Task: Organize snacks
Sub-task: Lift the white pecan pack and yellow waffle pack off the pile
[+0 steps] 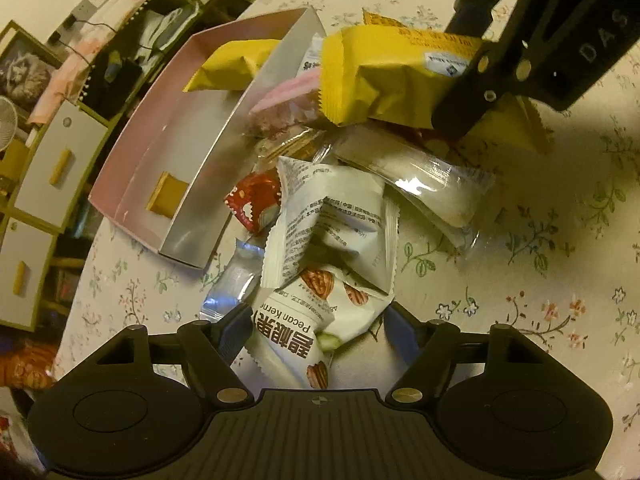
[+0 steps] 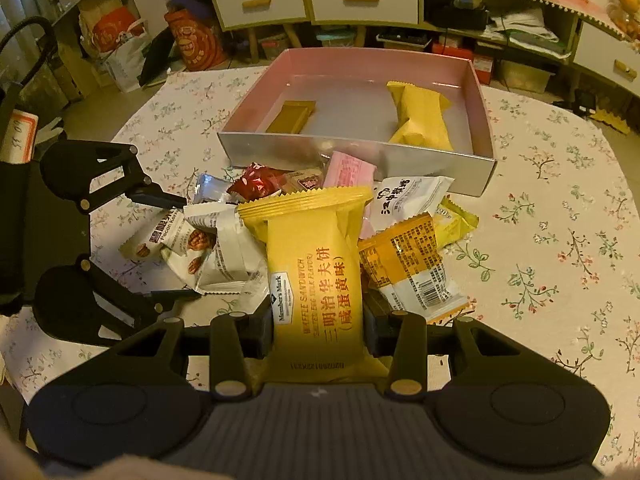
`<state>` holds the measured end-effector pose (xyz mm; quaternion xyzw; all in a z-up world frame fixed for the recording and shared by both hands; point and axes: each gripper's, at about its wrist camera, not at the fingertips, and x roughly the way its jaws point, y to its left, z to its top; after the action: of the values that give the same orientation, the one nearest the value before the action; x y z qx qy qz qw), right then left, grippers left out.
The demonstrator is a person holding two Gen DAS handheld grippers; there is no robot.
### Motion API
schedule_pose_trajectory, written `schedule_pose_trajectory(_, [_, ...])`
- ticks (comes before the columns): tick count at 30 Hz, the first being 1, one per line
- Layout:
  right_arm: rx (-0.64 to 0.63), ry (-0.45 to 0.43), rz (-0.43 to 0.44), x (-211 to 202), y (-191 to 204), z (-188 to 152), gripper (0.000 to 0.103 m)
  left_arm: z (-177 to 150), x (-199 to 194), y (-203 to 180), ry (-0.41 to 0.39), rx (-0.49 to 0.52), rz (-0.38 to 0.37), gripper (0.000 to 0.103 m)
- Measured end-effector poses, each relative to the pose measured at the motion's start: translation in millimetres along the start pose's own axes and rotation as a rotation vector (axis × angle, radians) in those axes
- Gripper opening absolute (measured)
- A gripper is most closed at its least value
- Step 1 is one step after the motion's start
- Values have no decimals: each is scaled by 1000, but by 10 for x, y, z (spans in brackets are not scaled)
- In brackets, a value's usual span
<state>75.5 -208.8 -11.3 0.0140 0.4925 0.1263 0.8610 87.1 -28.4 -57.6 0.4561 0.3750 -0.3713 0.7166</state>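
Nearest the right wrist camera, our right gripper (image 2: 319, 334) stood clamped on a yellow foil waffle-sandwich packet (image 2: 316, 276), its pads pressing both long sides, the packet upright at the bottom centre of the frame. In the left wrist view our left gripper (image 1: 316, 334) held its jaws apart around a white pecan-kernel pouch (image 1: 296, 336) at the bottom centre; the pads did not appear to press it, so we judged it not yet gripped.

We judged the task barely begun. The shallow pink cardboard box (image 2: 478, 92) in the upper middle of the right view held only a second yellow packet (image 2: 422, 120) on its right side and a small flat gold bar (image 2: 290, 116) on its left. Still left on the floral tablecloth (image 2: 560, 240) just below the box was the heap: a pink wrapper (image 2: 348, 172), a red foil sachet (image 2: 256, 184), a white packet with black lettering (image 2: 408, 200), an orange-and-white packet (image 2: 416, 268), and others.

The silver near wall of the box (image 2: 352, 156) touched the heap, so the held packet would need lifting over that edge. The box floor between its two items lay bare, and the cloth at the right of the frame was open. The two grippers worked close together, left of centre.
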Motion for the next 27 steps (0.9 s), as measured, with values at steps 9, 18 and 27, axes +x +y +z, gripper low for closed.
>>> schedule_pose_trajectory(9, [-25, 2, -10, -15, 36, -20, 39, -135, -102, -256, -78, -169, 143, 52])
schedule_pose_trajectory(18, [-12, -14, -15, -55, 20, -15, 39, -186, -261, -380, -121, -462, 179, 42])
schedule_pose_trajectory(27, [7, -31, -8, -114, -14, -41, 39, -343, -445, -251, -158, -775, 113, 28])
